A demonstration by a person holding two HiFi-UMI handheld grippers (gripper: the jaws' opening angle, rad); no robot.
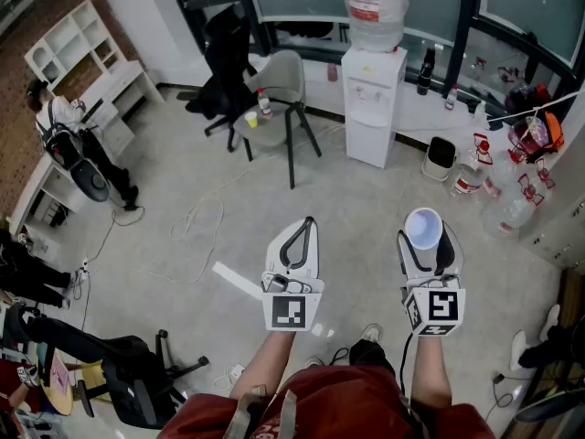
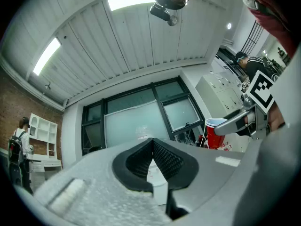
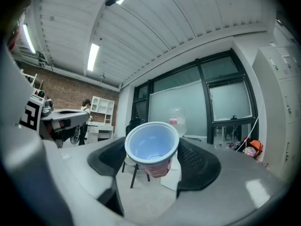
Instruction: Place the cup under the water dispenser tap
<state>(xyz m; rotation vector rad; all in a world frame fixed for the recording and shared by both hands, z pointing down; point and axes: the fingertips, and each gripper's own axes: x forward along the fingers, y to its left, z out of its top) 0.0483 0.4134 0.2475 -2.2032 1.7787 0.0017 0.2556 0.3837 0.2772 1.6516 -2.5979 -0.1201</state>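
A red cup (image 1: 423, 228) with a white inside sits upright between the jaws of my right gripper (image 1: 425, 241), which is shut on it, held level above the floor. In the right gripper view the cup (image 3: 151, 148) fills the gap between the black pads (image 3: 200, 166). The white water dispenser (image 1: 373, 99), with a clear bottle (image 1: 373, 7) on top, stands against the far window wall, well ahead of both grippers. My left gripper (image 1: 307, 224) is shut with nothing in it, beside the right one; its pads (image 2: 164, 157) meet.
A grey chair (image 1: 279, 108) with a yellow cup and a bottle on it stands left of the dispenser. A bin (image 1: 440, 158) and several bottles (image 1: 475, 176) stand to its right. A cable (image 1: 196, 218) lies on the floor. A person (image 1: 64, 126) stands at far left.
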